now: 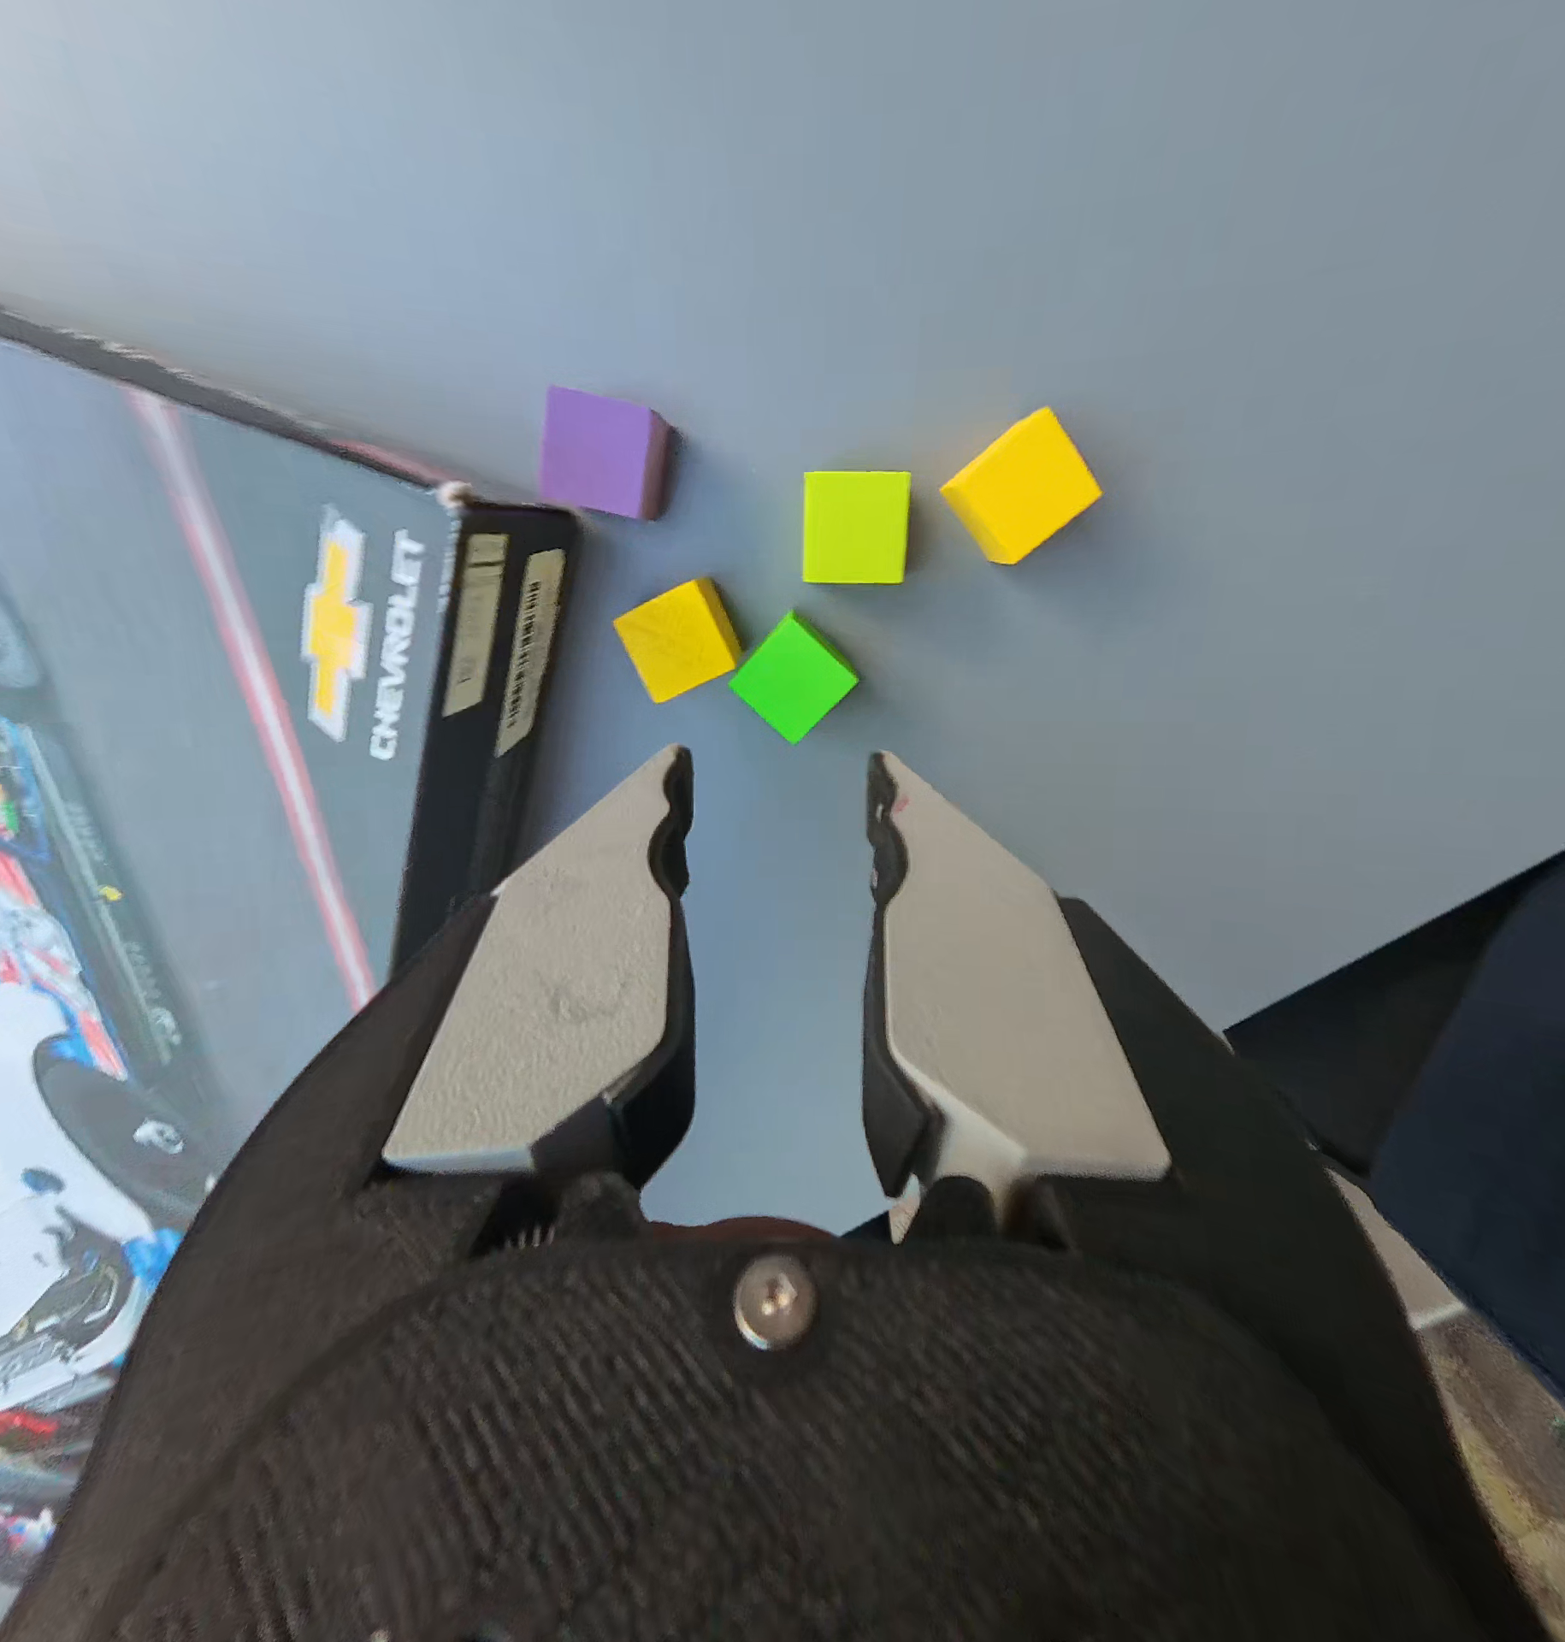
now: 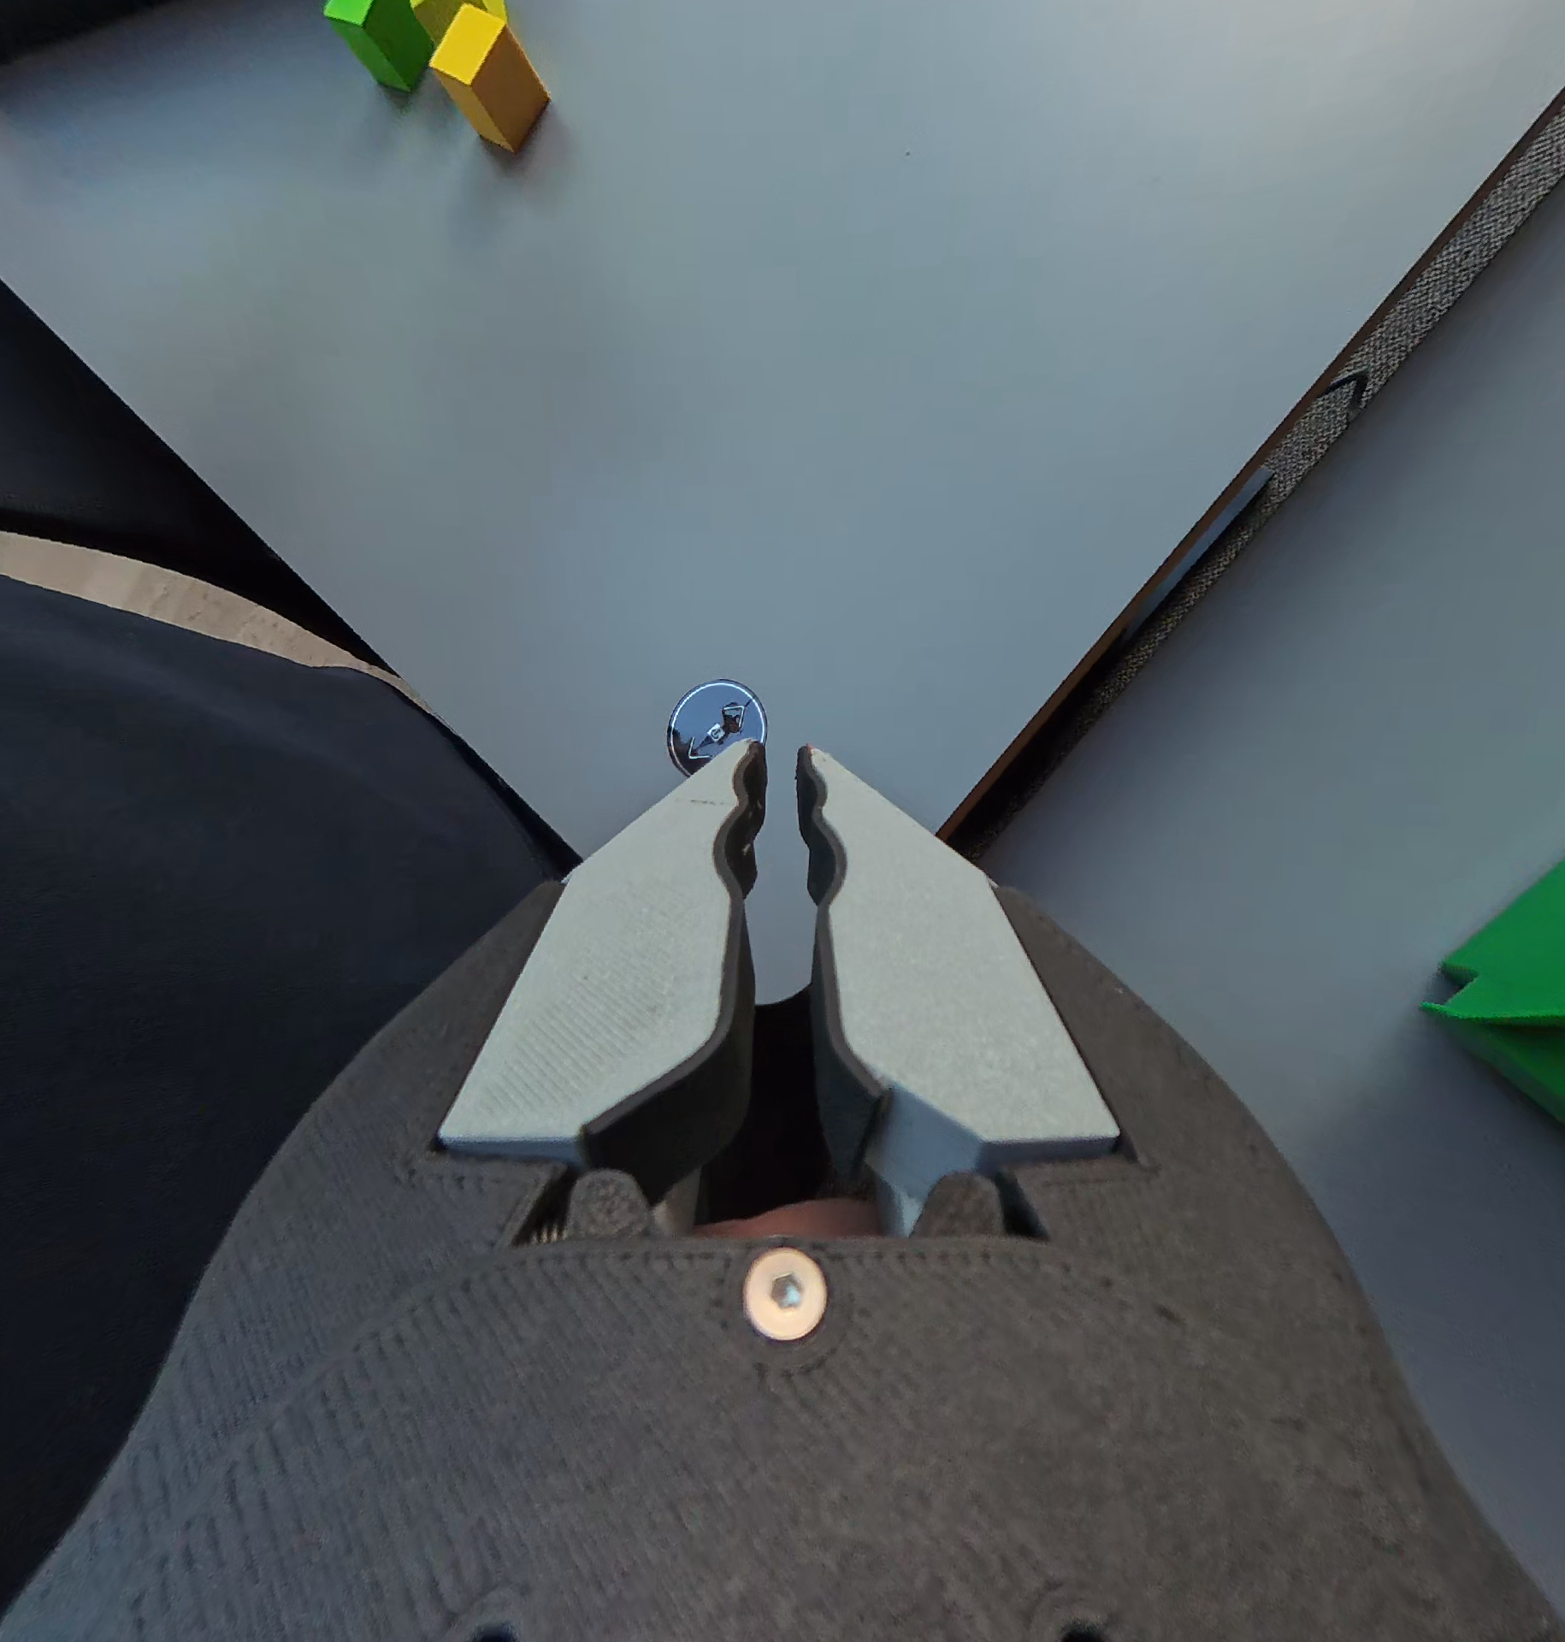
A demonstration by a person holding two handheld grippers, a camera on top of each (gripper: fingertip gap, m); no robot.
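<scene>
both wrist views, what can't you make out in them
- Round shiny disc, right wrist view: its lower edge is hidden behind the right claw.
- Green and yellow blocks, right wrist view: cut off by the top edge.
- Green object, right wrist view: cut off by the right edge.
- Printed box, left wrist view: blurred, cut off at the left edge.

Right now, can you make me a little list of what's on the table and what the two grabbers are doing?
Surface: grey table
Blocks: purple, lime, two yellow, green
Beside them: printed box
Left gripper: fingers apart, empty, nearest the green block
Right gripper: fingers nearly together, empty, beside a shiny round disc
</scene>
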